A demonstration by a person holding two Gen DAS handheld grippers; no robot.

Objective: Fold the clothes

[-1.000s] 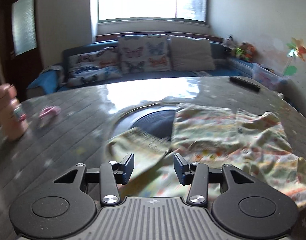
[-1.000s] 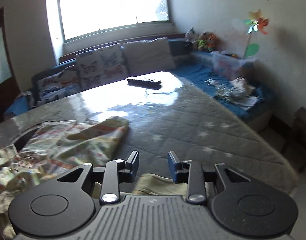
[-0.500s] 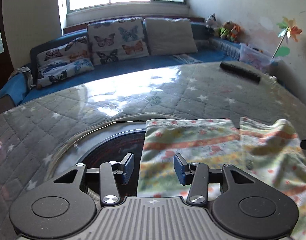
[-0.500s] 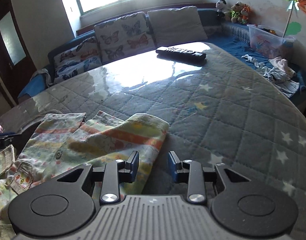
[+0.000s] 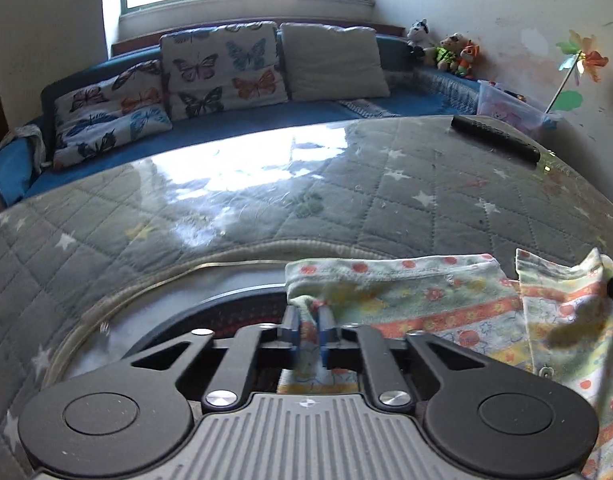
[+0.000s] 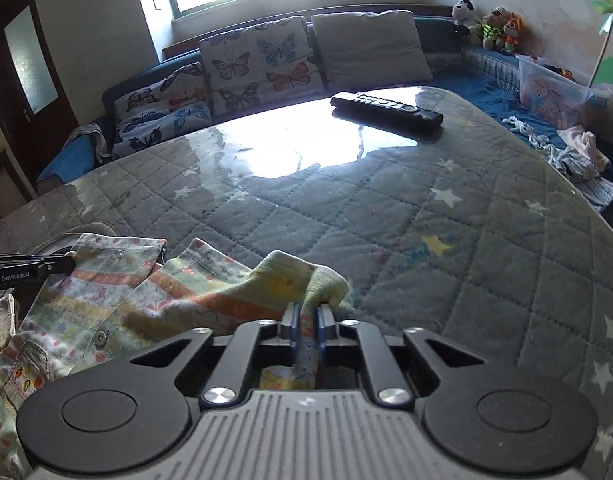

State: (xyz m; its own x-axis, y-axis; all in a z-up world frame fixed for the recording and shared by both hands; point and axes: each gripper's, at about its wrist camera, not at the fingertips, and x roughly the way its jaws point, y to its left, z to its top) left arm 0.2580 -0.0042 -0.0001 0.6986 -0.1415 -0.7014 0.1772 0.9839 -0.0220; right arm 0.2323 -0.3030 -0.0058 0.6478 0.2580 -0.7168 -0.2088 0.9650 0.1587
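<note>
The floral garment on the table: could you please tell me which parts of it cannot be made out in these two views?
- Left wrist view: the floral garment runs off the right edge, and the left tool covers its near part.
- Right wrist view: its near part is behind the right tool; its left part is cut off by the edge.
- Garment type: unclear.

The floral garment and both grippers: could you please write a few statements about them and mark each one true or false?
1. The left gripper is shut on the floral garment. True.
2. The right gripper is open and empty. False: it is shut on the garment too.
3. The remote control lies on the garment. False: it lies apart, at the table's far side.
4. The quilted table cover bears stars. True.
</note>
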